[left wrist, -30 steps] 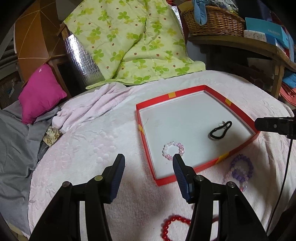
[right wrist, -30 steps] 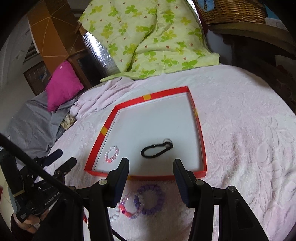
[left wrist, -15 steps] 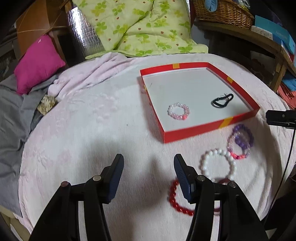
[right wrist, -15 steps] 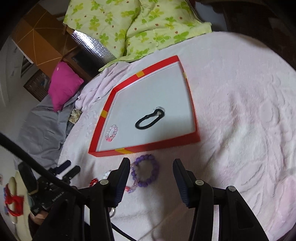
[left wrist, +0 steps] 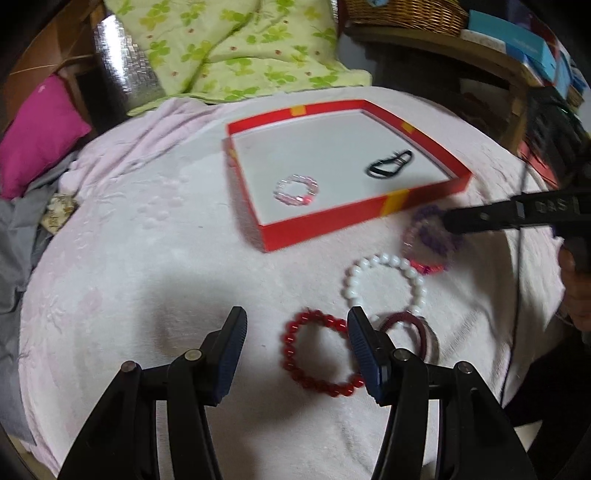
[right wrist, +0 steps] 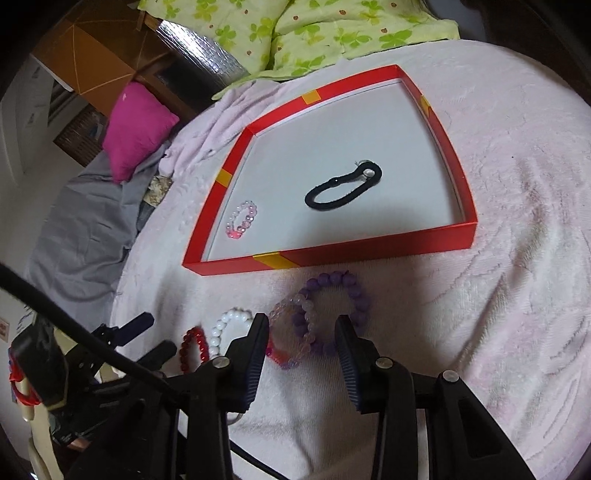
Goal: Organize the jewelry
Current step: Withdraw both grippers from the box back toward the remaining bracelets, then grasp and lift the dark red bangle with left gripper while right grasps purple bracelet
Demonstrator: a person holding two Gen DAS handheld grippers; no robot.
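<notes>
While both claws gape, right claw (right wrist: 301, 341) has been narrowing — straddling purple bracelet (right wrist: 332, 314), grasping nothing.

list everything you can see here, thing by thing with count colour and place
tray: 1, red walls with yellow patches, white floor, on the pink blanket
pink bead bracelet: 1, pale pink, in the tray's near left corner
hair tie: 1, black, mid tray
purple bead bracelet: 1, purple, on the blanket in front of the tray
clear pink bracelet: 1, overlapping the purple one
white bead bracelet: 1, white, on the blanket
red bead bracelet: 1, red, nearest the left gripper
dark red ring: 1, beside the red beads
blanket: 1, pale pink
quilt: 1, green floral, behind
cushion: 1, magenta
basket: 1, wicker, on a shelf
left gripper: open, empty
right gripper: open, jaws just closing, over the purple bracelet
</notes>
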